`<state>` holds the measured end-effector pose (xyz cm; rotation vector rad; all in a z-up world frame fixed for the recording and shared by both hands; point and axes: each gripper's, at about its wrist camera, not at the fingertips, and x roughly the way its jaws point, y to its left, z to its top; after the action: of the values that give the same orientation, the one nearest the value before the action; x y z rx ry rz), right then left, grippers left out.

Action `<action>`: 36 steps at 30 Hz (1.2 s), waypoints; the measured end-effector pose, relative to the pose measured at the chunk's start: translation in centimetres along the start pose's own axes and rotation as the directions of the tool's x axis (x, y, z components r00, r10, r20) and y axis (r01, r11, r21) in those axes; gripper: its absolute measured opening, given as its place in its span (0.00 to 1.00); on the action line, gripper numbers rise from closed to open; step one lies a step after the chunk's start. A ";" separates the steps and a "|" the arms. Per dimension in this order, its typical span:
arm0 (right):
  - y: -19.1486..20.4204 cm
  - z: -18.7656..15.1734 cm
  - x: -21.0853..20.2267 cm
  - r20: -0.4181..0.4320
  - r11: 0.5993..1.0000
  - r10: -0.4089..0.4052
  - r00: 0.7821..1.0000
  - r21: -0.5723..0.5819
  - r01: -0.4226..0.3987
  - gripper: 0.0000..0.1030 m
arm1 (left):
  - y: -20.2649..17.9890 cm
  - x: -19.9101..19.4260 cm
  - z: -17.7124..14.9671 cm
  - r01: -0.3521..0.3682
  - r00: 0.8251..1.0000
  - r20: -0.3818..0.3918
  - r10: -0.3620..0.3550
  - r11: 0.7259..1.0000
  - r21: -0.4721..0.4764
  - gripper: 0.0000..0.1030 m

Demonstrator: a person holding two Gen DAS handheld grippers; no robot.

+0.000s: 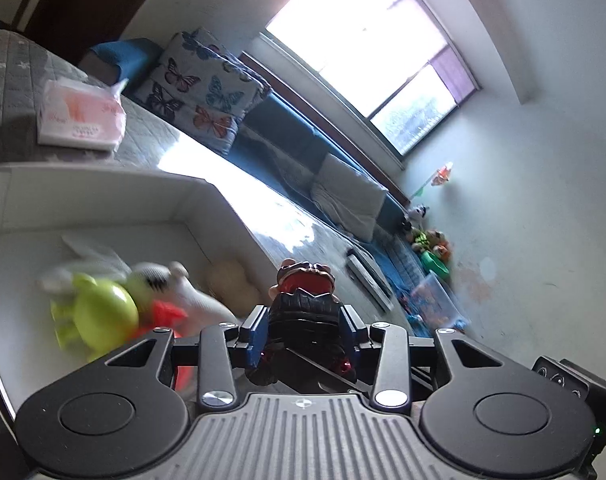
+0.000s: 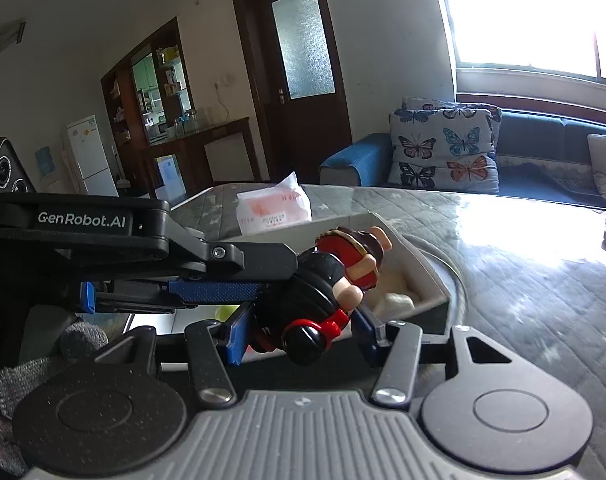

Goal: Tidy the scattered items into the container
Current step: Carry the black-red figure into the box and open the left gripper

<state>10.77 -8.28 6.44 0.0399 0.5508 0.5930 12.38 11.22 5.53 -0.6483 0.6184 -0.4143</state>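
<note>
A toy figure [image 1: 305, 304] in black and red is held between both grippers above the white box [image 1: 103, 196]. My left gripper [image 1: 303, 320] is shut on its black lower body. My right gripper [image 2: 299, 332] is shut on the same figure [image 2: 327, 284], near its legs; the left gripper's blue pads [image 2: 215, 292] reach in from the left. In the box lie a yellow-green frog toy [image 1: 99, 312], a white shark toy [image 1: 175, 284], a red piece [image 1: 165, 314] and a cream toy [image 1: 231, 280]. The box [image 2: 415, 256] sits just behind the figure in the right wrist view.
A pink tissue pack [image 1: 81, 118] lies on the grey quilted table [image 1: 151, 136] beyond the box. A blue sofa [image 1: 303, 148] with a butterfly cushion [image 1: 207, 88] stands behind. Remotes [image 1: 369, 280] lie at the table's far end. Toys [image 1: 431, 248] sit on the floor.
</note>
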 end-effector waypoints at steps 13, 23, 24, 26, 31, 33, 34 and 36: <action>-0.6 0.1 6.5 -0.053 0.999 -0.017 0.998 0.047 0.019 0.52 | 3.5 3.7 2.0 -0.063 0.997 -0.045 0.063 0.998 -0.012 0.40; -0.2 -0.3 7.0 -0.075 1.000 -0.025 0.997 -0.007 0.025 0.54 | 4.1 3.9 1.9 -0.074 0.996 -0.050 0.073 0.997 -0.014 0.40; -0.1 -0.3 7.0 -0.074 1.000 -0.027 0.997 -0.009 0.027 0.54 | 4.0 3.9 2.0 -0.077 0.996 -0.051 0.077 0.997 -0.012 0.40; -0.1 -0.4 6.9 -0.073 1.000 -0.028 0.997 -0.011 0.027 0.54 | 4.0 3.8 1.9 -0.081 0.996 -0.047 0.080 0.997 -0.013 0.40; 0.1 -0.4 6.3 -0.057 0.998 -0.050 0.997 -0.036 0.048 0.64 | 4.1 3.6 1.8 -0.098 0.994 -0.047 0.097 0.995 -0.020 0.40; 0.1 -0.5 6.1 -0.057 0.998 -0.052 0.997 -0.046 0.049 0.64 | 4.1 3.6 1.7 -0.099 0.994 -0.048 0.098 0.995 -0.018 0.40; 0.1 -0.6 6.0 -0.057 0.998 -0.052 0.997 -0.048 0.049 0.64 | 4.1 3.6 1.7 -0.100 0.994 -0.049 0.099 0.995 -0.017 0.40; 0.1 -0.7 5.7 -0.049 0.997 -0.059 0.997 -0.050 0.057 0.65 | 4.1 3.4 1.7 -0.099 0.994 -0.047 0.098 0.995 -0.013 0.40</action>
<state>14.28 -5.16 3.14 -0.0368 0.5846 0.5517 16.74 13.08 2.56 -0.6213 0.6955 -0.3336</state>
